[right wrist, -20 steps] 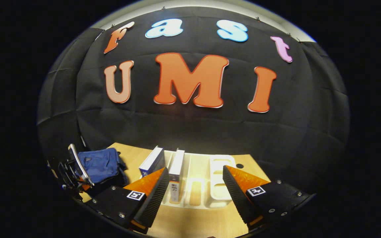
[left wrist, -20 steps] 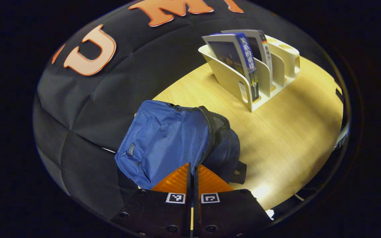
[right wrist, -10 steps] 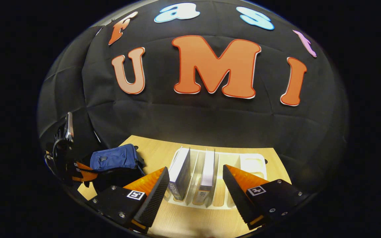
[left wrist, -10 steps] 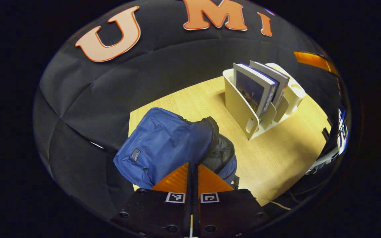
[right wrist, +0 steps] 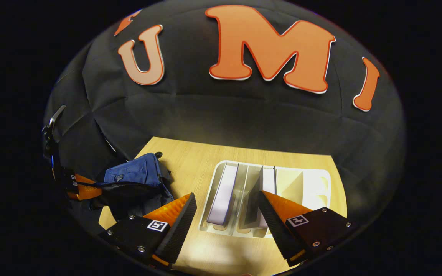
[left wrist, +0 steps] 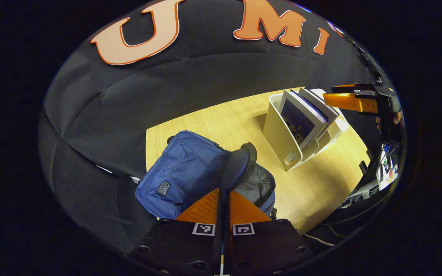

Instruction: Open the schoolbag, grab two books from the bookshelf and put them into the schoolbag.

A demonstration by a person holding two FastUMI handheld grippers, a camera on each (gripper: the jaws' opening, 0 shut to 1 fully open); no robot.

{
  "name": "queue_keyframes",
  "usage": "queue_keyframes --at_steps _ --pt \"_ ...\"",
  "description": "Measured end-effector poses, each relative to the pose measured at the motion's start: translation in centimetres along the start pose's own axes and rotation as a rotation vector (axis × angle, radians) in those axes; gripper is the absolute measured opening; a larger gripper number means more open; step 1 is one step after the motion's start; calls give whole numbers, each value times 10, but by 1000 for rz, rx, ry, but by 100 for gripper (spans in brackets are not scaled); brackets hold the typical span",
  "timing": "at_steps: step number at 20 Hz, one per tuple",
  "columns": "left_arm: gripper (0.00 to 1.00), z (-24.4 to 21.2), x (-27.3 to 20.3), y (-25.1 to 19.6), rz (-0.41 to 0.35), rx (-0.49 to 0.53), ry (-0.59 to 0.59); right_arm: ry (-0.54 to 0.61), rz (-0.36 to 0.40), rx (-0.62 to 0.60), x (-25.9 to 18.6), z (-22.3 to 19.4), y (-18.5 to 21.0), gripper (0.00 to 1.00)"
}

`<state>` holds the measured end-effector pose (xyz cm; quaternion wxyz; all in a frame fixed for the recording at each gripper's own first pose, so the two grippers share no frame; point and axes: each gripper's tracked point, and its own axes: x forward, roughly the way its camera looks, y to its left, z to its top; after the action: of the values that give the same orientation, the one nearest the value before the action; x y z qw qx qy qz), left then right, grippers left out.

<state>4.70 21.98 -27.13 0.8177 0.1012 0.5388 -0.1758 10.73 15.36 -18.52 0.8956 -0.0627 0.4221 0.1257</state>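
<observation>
We see the left hand-held gripper (left wrist: 223, 199) with its two fingers pressed together on a dark flap at the schoolbag's opening, pulling that edge up and away from the bag. The blue schoolbag (left wrist: 184, 172) lies on its side on the table (left wrist: 320, 184), close to the black cloth wall, and its mouth gapes toward the bookshelf, showing a grey lining (left wrist: 257, 184). In the right gripper view the same bag (right wrist: 134, 174) sits at the table's left end with the stretched flap running out to the left hand-held gripper (right wrist: 79, 189). The right hand-held gripper (right wrist: 226, 212) hangs above the white bookshelf (right wrist: 313, 188) with its fingers spread wide and nothing between them. Two books stand in the left slots of the bookshelf: the first book (right wrist: 223, 193) lies between the spread fingers, and the second book (right wrist: 269, 180) is partly covered by the right finger. From the left gripper view both books (left wrist: 305, 115) lean in the rack, well apart from the schoolbag, with the right hand-held gripper (left wrist: 349, 99) just above them.
</observation>
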Motion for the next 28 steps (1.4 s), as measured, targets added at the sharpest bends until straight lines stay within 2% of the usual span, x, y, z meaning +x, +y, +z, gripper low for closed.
queue_keyframes --at_steps 8,10,12,13,14,15,16,17,19,21,27,28 --pt "3 7 6 6 -84 4 13 250 -25 78 51 -9 11 94" --pt "3 6 7 10 -99 -5 12 297 -40 109 63 -13 12 88" --pt "2 2 9 12 -113 -12 11 353 -95 129 72 -21 3 79" --pt "3 1 8 12 -124 -18 10 372 -106 136 77 -24 2 60" --pt "3 -1 8 12 -132 -20 7 397 -120 139 80 -26 0 55" --pt "3 -2 10 10 -141 -25 7 416 -130 145 82 -28 -1 57" --pt "3 -3 9 10 -147 -24 5 446 -133 149 85 -33 -1 53" --pt "2 -4 10 9 -154 -28 4 468 -144 155 85 -36 -2 43" --pt "2 -7 10 8 -163 -35 2 501 -151 153 87 -38 -2 37" --pt "3 -9 11 7 -172 -41 0 524 -155 154 87 -40 -1 36" --pt "3 -8 7 6 -177 -36 -1 575 -101 160 77 -42 6 29" --pt "7 -9 7 5 -179 -38 -3 575 -85 170 71 -38 7 28"
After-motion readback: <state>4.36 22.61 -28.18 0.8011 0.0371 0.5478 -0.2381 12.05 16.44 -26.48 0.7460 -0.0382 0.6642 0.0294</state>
